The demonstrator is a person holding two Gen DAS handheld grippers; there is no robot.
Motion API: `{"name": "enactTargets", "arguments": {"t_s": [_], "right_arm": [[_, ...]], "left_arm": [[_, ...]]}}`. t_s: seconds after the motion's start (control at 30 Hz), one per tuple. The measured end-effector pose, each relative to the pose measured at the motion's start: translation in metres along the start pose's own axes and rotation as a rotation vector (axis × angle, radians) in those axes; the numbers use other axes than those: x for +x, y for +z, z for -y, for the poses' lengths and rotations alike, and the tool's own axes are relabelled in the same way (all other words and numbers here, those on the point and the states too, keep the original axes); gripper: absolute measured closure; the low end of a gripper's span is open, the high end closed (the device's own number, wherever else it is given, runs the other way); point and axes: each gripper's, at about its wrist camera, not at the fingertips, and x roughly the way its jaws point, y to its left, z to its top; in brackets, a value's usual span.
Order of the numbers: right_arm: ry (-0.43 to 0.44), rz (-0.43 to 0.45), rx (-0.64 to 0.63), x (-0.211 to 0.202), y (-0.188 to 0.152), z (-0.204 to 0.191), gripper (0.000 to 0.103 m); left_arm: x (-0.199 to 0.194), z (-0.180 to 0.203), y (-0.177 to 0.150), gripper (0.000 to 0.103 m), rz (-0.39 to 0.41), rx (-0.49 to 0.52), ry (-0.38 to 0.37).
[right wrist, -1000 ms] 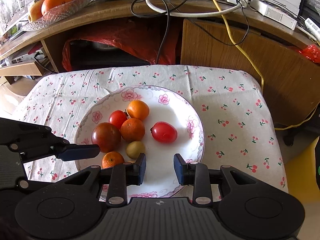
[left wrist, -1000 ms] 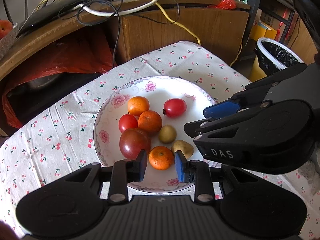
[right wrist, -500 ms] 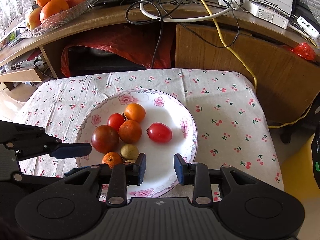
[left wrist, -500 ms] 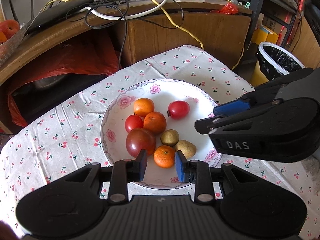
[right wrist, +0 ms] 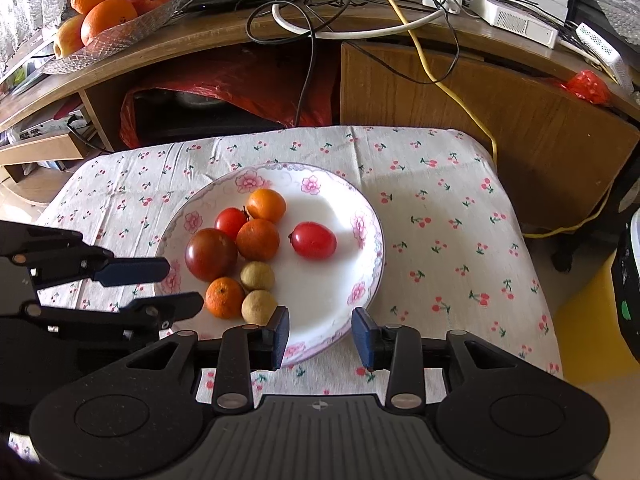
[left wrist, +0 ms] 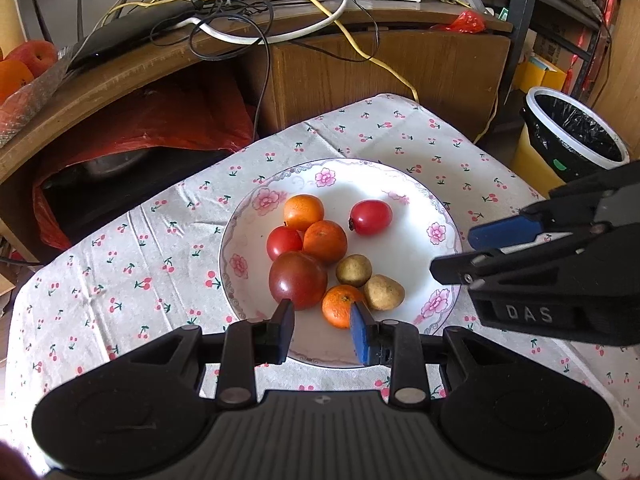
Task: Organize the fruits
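Left wrist view. Left gripper (left wrist: pixel 322 330) jaws apart, empty, poised above the near rim of the white floral-rimmed ceramic plate (left wrist: pixel 404 188), which sits on the cherry-print tablecloth over the table (left wrist: pixel 120 280). Small orange mandarin (left wrist: pixel 340 306) lies just ahead of the jaws, toward the right-hand one; large dark red tomato (left wrist: pixel 298 280) just ahead of the left-hand one. Two dull yellow-brown round fruits (left wrist: pixel 383 292) beyond and right. Two more oranges, two red tomatoes farther ahead. Right gripper (left wrist: pixel 460 254) enters from the right over the plate rim.

Right wrist view. Right gripper (right wrist: pixel 320 334) jaws apart, empty, over the plate's near edge; bare plate between them. The yellow-brown fruit sits just off the left-hand jaw. Left gripper reaches in from the left.

Judgement: approach step, nothing picked yet. Next move probably: lower the left jaws around the mandarin, avoiding the tomato.

Unclear: the sorting destination; the glass bowl of oranges and apples (right wrist: pixel 116 36) on the wooden desk is a guess. The mandarin's near side is hidden behind the jaw.
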Motion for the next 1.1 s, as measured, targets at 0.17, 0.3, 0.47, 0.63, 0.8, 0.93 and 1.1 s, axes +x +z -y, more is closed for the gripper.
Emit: {"name": "enactTargets", "arguments": {"t_s": [0.17, 0.3, 0.47, 0.63, 0.8, 0.93, 1.1], "right_arm": [[-0.004, 0.002, 0.006, -0.006, -0.007, -0.001, 0.072], [-0.006, 0.007, 0.014, -0.009, -0.008, -0.002, 0.071], [-0.003, 0.012, 0.017, -0.013, -0.011, -0.004, 0.071], [-0.01, 0.015, 0.02, -0.016, -0.015, -0.004, 0.07], [-0.007, 0.019, 0.024, -0.019, -0.018, -0.006, 0.07], [-0.003, 0.024, 0.029, -0.021, -0.02, -0.007, 0.07], [-0.002, 0.022, 0.032, -0.023, -0.023, -0.01, 0.07]], "left_arm": [[-0.005, 0.001, -0.003, 0.06, 0.005, -0.006, 0.005], [-0.008, 0.002, -0.005, 0.058, 0.01, -0.002, 0.016], [-0.01, 0.004, -0.007, 0.054, 0.017, -0.009, 0.013], [-0.014, 0.006, -0.01, 0.049, 0.026, -0.012, 0.021], [-0.018, 0.005, -0.012, 0.045, 0.038, -0.026, 0.028], [-0.018, 0.004, -0.014, 0.043, 0.04, -0.039, 0.039], [-0.019, 0.004, -0.017, 0.04, 0.043, -0.048, 0.052]]}}
